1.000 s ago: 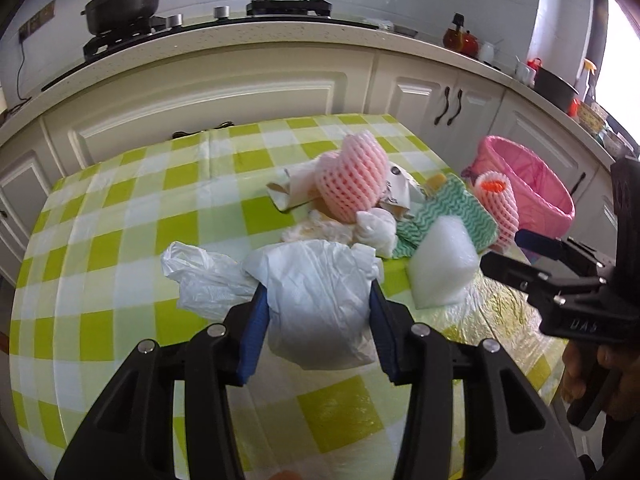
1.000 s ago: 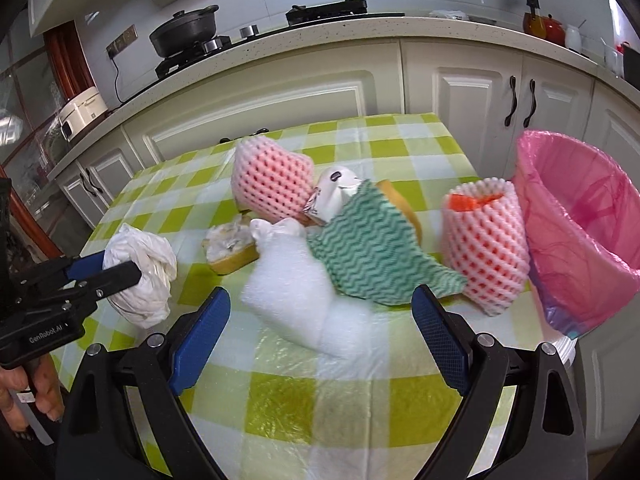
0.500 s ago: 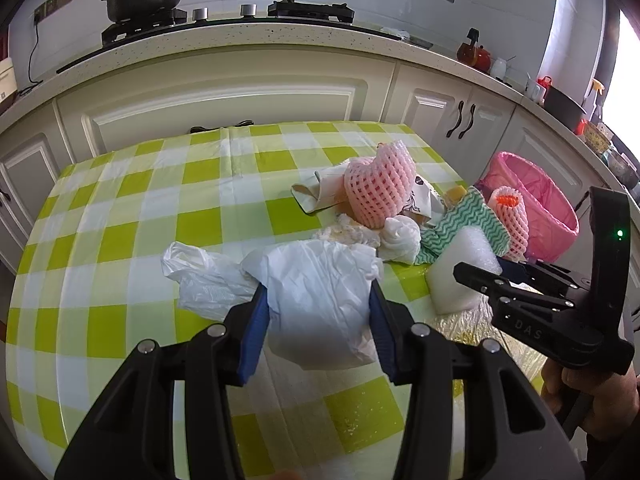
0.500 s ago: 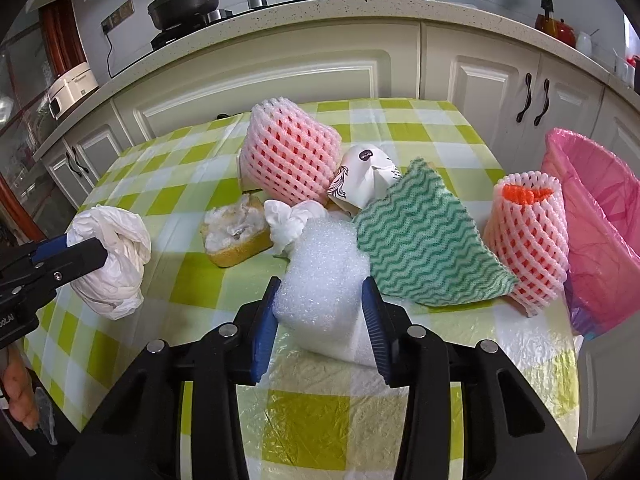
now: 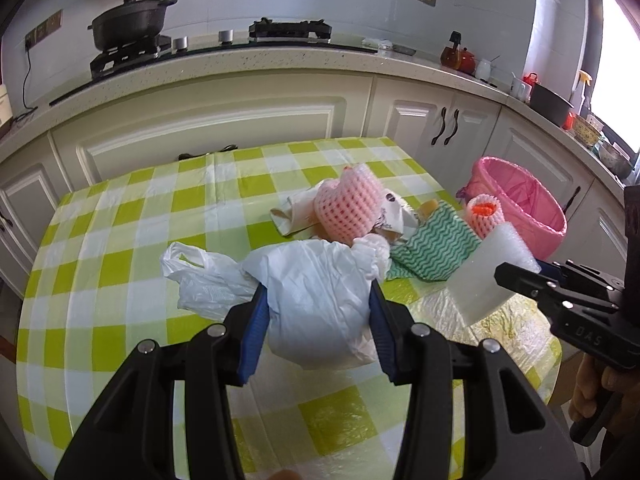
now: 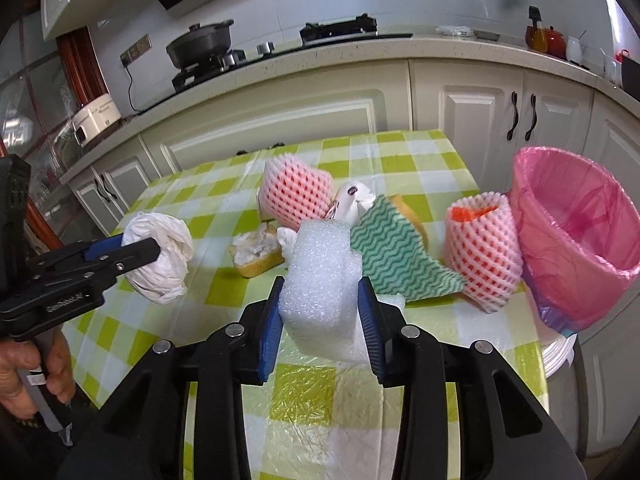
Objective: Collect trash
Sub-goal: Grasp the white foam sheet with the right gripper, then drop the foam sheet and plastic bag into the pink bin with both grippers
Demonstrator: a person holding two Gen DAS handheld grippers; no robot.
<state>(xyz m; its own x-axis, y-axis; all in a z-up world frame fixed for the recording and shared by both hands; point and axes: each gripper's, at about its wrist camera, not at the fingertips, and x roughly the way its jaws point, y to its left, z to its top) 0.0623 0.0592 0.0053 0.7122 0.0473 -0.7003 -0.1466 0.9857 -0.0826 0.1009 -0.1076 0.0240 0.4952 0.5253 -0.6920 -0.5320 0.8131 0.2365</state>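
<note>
My left gripper is shut on a crumpled white plastic bag and holds it above the green checked table; it also shows in the right wrist view. My right gripper is shut on a white foam sheet, lifted off the table; the foam also shows in the left wrist view. A pink-lined trash bin stands at the table's right edge.
On the table lie a pink foam fruit net, a second net around something orange, a green wavy cloth, a bread piece and crumpled paper. Kitchen cabinets and a counter stand behind.
My right gripper closed on the white foam sheet and lifted it off the table. My left gripper still holds the plastic bag and has risen a little.
</note>
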